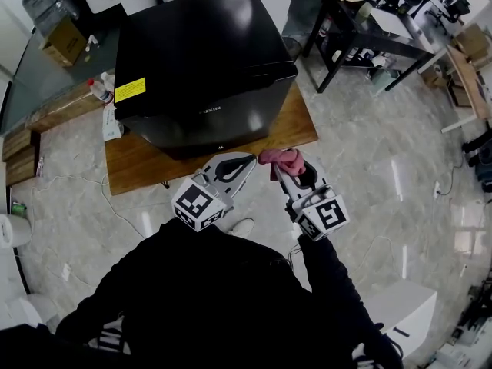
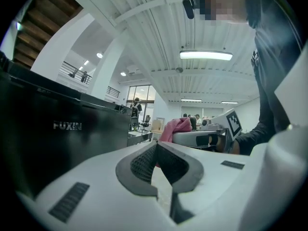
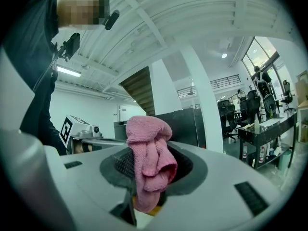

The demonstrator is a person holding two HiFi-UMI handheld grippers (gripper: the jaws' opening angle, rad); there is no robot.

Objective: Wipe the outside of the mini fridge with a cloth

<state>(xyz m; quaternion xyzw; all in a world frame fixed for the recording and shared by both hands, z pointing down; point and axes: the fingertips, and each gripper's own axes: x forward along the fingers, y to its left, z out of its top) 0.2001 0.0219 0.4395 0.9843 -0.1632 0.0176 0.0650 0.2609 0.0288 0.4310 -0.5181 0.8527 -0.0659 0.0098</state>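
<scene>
Cloth (image 3: 150, 160), pink and bunched, was pinched in my right tongs (image 3: 146, 150), which were clamped on its middle so that one fold stood above the jaws and another hung below. My left tongs (image 2: 155, 145) were closed tip to tip with nothing between them. I held both pairs side by side in the air, just off the front edge of the wooden counter (image 1: 298, 126), the left pair beside the cloth. The black mini fridge (image 1: 200, 60) stood on that counter, covering most of it, its lettered door facing me and apart from the cloth. A yellow label (image 1: 130, 89) sat on its top near the left edge.
</scene>
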